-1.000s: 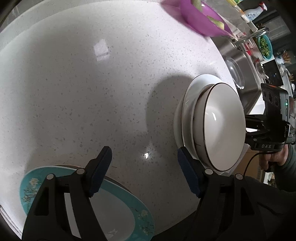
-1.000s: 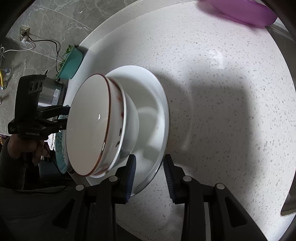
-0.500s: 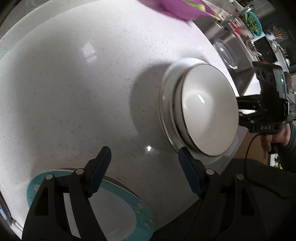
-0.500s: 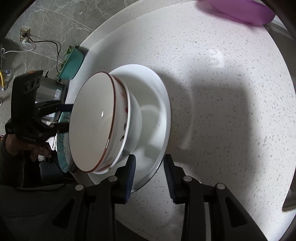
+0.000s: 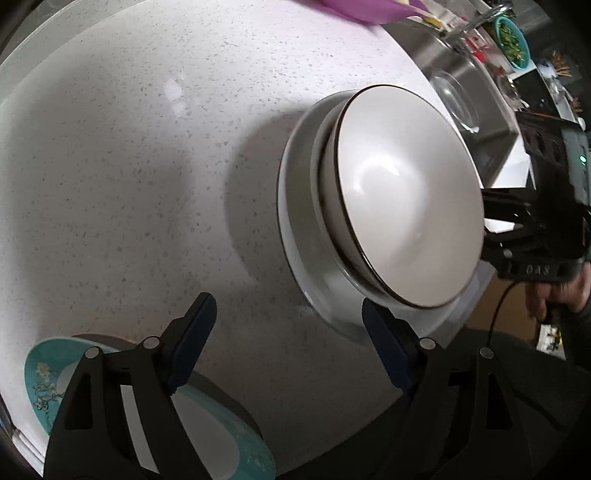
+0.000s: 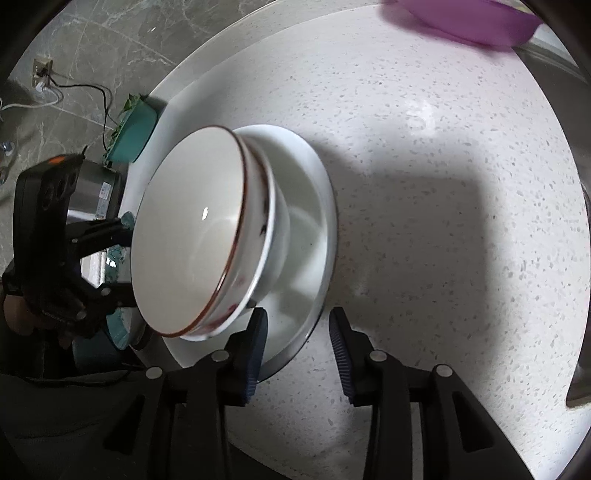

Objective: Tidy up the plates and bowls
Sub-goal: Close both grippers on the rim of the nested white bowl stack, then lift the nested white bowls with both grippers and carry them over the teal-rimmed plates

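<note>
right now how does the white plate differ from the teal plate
The white plate carries stacked bowls; the teal plate carries none that I can see. The white plate is plain; the teal plate has a flower pattern on its rim. The white plate lies out ahead of the left gripper; the teal plate sits partly under it. Both rest on the speckled counter.

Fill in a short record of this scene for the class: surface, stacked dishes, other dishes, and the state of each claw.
surface: white speckled countertop
stack: two nested bowls on a white plate
other dishes: teal floral plate near the counter edge; purple bowl at the far side
left claw: open, empty, beside the stack
right claw: open, empty, at the white plate's rim
</note>
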Motion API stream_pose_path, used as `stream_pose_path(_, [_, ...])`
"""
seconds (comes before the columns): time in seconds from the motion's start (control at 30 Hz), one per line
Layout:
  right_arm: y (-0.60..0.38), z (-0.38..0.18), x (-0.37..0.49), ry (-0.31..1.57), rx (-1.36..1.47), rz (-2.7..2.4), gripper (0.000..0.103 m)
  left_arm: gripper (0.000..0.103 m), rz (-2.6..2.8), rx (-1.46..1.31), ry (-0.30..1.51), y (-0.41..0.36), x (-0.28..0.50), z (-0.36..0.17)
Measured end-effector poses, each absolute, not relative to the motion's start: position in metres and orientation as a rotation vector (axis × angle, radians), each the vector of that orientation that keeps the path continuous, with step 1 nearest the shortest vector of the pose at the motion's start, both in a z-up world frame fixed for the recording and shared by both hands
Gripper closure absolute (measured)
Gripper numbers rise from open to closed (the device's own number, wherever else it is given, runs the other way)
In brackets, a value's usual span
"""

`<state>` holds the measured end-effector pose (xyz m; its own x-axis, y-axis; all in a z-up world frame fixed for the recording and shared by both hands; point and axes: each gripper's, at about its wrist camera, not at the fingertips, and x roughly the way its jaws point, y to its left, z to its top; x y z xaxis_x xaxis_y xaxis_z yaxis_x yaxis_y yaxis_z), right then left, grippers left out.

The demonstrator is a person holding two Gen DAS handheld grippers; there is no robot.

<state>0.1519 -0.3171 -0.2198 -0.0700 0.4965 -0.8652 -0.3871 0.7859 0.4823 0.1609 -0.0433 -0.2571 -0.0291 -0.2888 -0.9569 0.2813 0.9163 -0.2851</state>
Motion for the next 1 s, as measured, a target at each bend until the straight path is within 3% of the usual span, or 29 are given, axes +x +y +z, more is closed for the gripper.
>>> stream_pose_path(0.53, [-0.309, -0.224, 0.172, 1.431, 0.074, 0.607, 0.064, 0.026, -0.327, 0.027, 1.427, -0.069, 0.175, -0.268])
stream_pose_path(0.63, [-0.303, -0.225, 0.173, 1.421, 0.071, 0.618, 0.064, 0.049, -0.302, 0.046, 1.409, -0.072, 0.178, -0.269])
stream_pose_path(0.8, [-0.298, -0.225, 0.173, 1.411, 0.047, 0.626, 0.064, 0.06, -0.302, 0.057, 1.392, -0.083, 0.177, -0.27])
stream_pose_path(0.83, [-0.297, -0.225, 0.174, 1.409, 0.047, 0.623, 0.064, 0.065, -0.305, 0.056, 1.389, -0.084, 0.177, -0.27])
stream_pose_path(0.87, [-0.296, -0.225, 0.174, 1.41, 0.049, 0.622, 0.064, 0.076, -0.311, 0.049, 1.384, -0.084, 0.178, -0.269])
stream_pose_path(0.97, [-0.294, -0.225, 0.175, 1.405, 0.043, 0.607, 0.066, 0.089, -0.326, 0.035, 1.376, -0.083, 0.181, -0.267])
stream_pose_path(1.0, [-0.292, -0.225, 0.176, 1.406, 0.034, 0.595, 0.072, 0.089, -0.331, 0.036, 1.377, -0.085, 0.181, -0.267])
